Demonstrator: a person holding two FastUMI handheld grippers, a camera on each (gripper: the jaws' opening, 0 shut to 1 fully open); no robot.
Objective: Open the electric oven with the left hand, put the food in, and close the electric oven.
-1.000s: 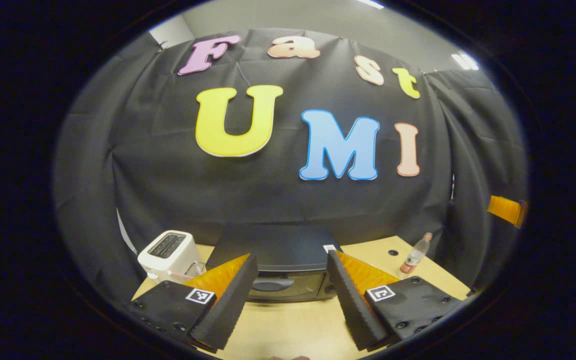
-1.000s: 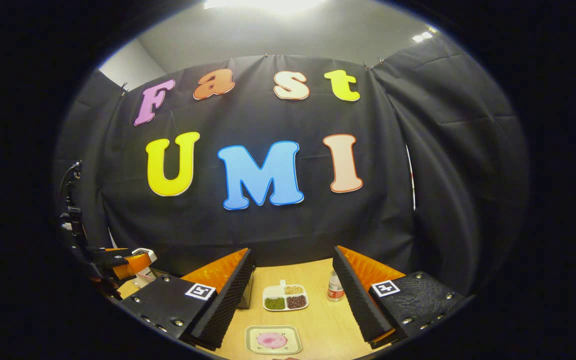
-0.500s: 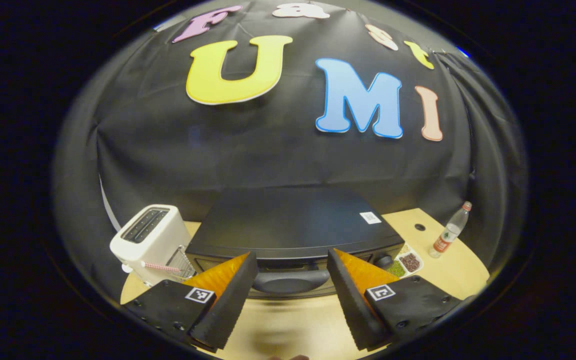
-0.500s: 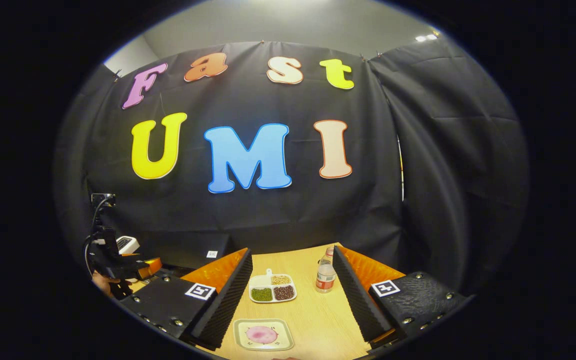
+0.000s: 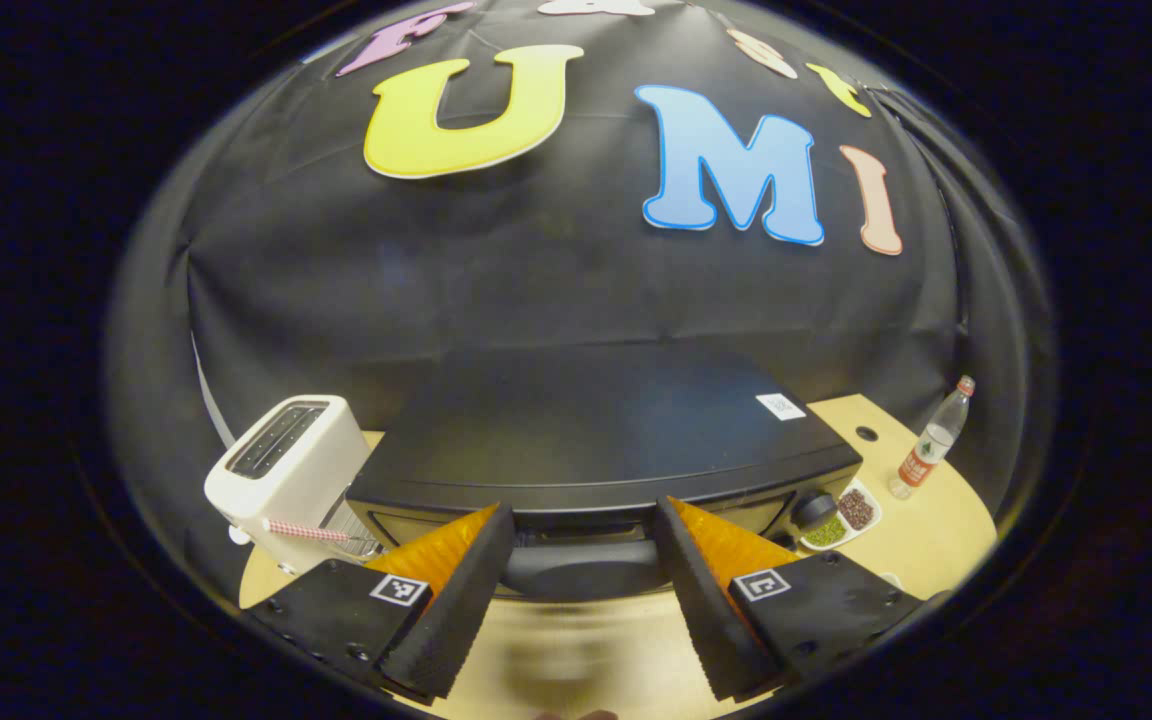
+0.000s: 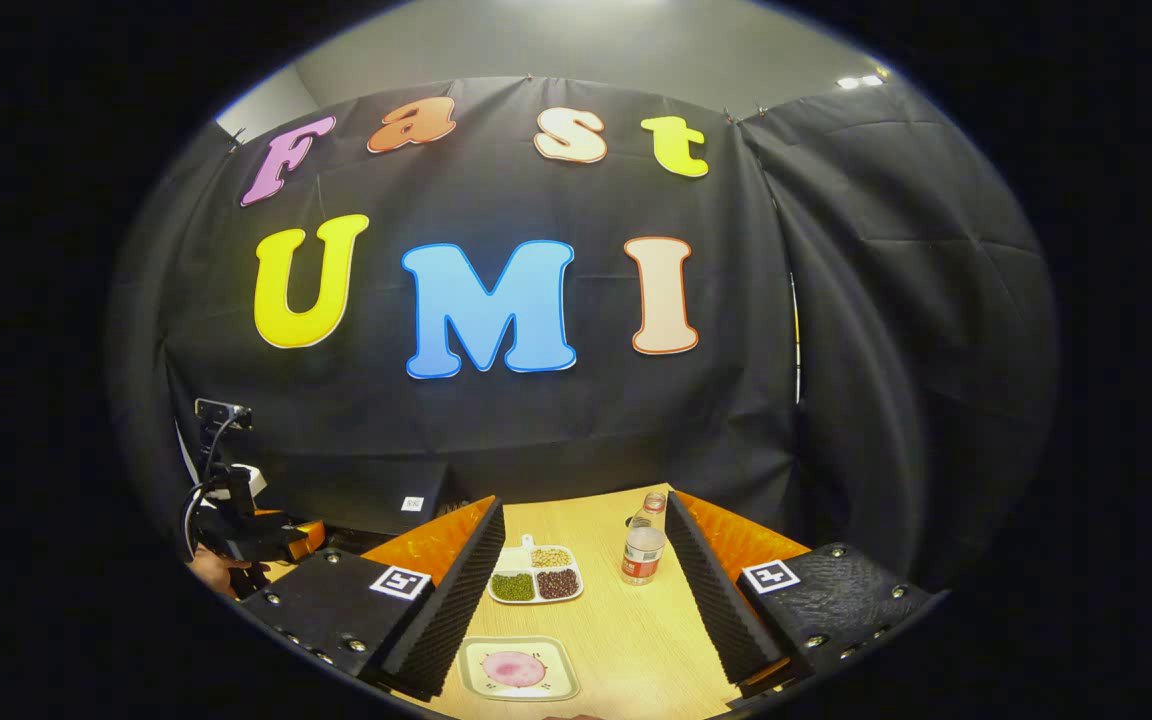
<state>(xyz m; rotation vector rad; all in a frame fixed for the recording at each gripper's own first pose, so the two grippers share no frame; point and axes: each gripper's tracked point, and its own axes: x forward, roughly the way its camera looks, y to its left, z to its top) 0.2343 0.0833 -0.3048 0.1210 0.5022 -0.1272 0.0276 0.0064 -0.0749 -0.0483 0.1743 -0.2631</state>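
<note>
left gripper view: left hand-held gripper (image 5: 584,560) gapes wide around the oven handle (image 5: 581,570), bottom centre; closing off-centre could slip. right hand-held gripper (image 6: 584,575) wide above food plate (image 6: 516,668).

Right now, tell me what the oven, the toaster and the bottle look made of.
Oven: apparently painted metal, with a matte black top and dull sheen. Toaster: likely glossy white plastic, with smooth rounded corners. Bottle: clear plastic, see-through above its label.

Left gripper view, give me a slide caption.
Open left hand-held gripper lined up on the closed oven's door handle, toaster alongside.
</note>
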